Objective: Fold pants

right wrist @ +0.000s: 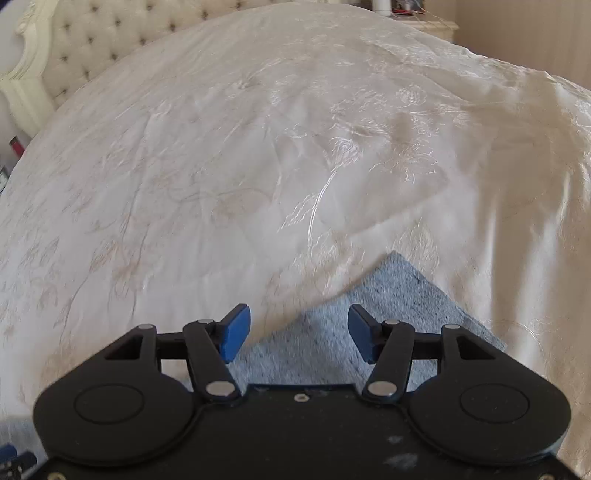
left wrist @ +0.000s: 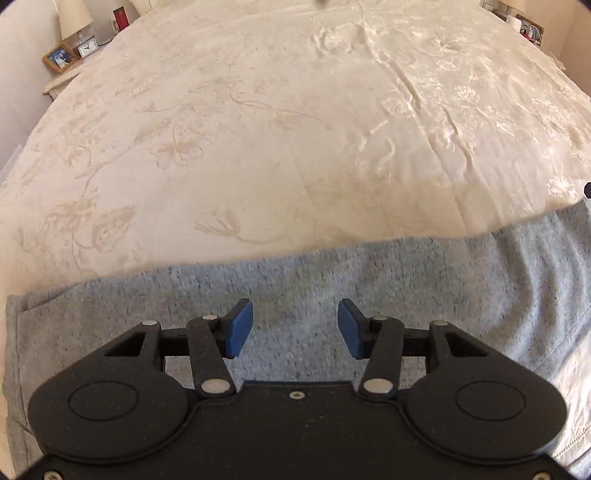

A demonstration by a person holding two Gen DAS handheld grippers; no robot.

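One pair of heather-grey knit pants lies flat on a bed covered by a single cream satin bedspread with embroidered flowers. Two black two-finger tongs with blue pads are in view, one per camera. The left tongs stand spread apart above the grey cloth, with nothing between the pads. The right tongs are likewise spread and empty, over a squared corner of the pants that points away toward the middle of the bed.

In the left wrist view the far edge of the pants runs across the frame from lower left to upper right, and a stitched seam or pocket line shows near the left edge. Soft folds ripple the cloth on the right side. Beyond that edge the bedspread stretches bare all the way to the far end, with only shallow creases, so wide free room lies ahead of both tongs.

At the far left stands a pale bedside stand carrying one white lamp, one small white clock, one wooden picture frame and one red container. In the right wrist view a cream button-tufted headboard closes the far end of the bed. All of these sit well apart from the pants.
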